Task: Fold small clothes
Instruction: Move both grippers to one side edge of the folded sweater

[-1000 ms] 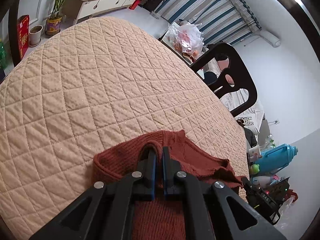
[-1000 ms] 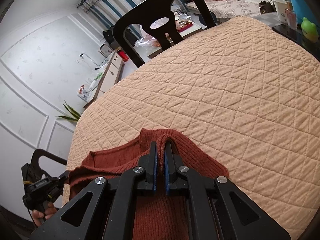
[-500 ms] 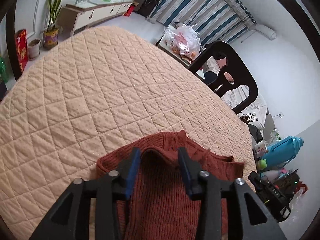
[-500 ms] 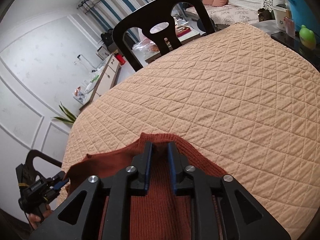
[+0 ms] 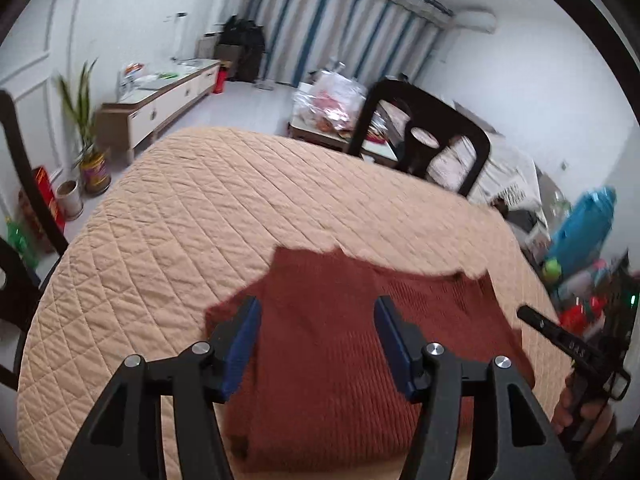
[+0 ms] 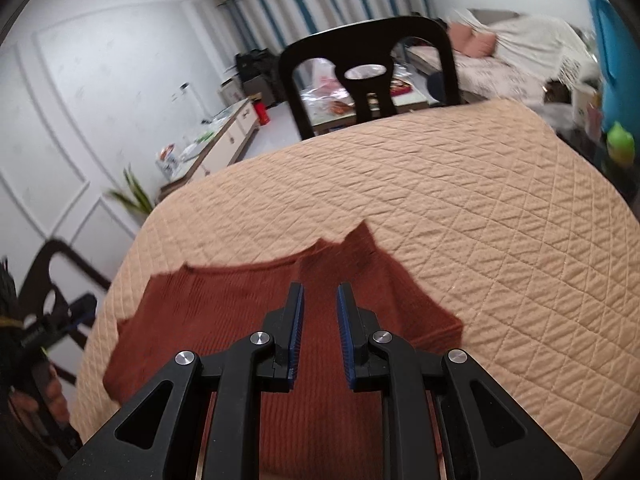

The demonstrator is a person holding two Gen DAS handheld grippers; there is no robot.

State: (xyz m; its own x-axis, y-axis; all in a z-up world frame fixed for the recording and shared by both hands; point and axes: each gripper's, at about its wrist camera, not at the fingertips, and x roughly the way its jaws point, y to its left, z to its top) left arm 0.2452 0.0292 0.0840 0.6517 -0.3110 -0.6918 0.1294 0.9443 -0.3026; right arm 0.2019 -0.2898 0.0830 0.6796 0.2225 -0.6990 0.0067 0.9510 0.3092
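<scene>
On the quilted table (image 5: 168, 216) lies a folded rust-red knit (image 5: 320, 360); left gripper (image 5: 318, 316) opening wide, right gripper (image 6: 320, 300) narrowly parted, both empty.

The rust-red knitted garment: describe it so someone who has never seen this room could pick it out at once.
Start from the round table under its peach quilted cover, with a black chair at its far edge. On the near part of the cover lies the rust-red knitted garment, spread flat. It is the only thing lying on the cover, ribbed and dark against the pale quilting.
</scene>
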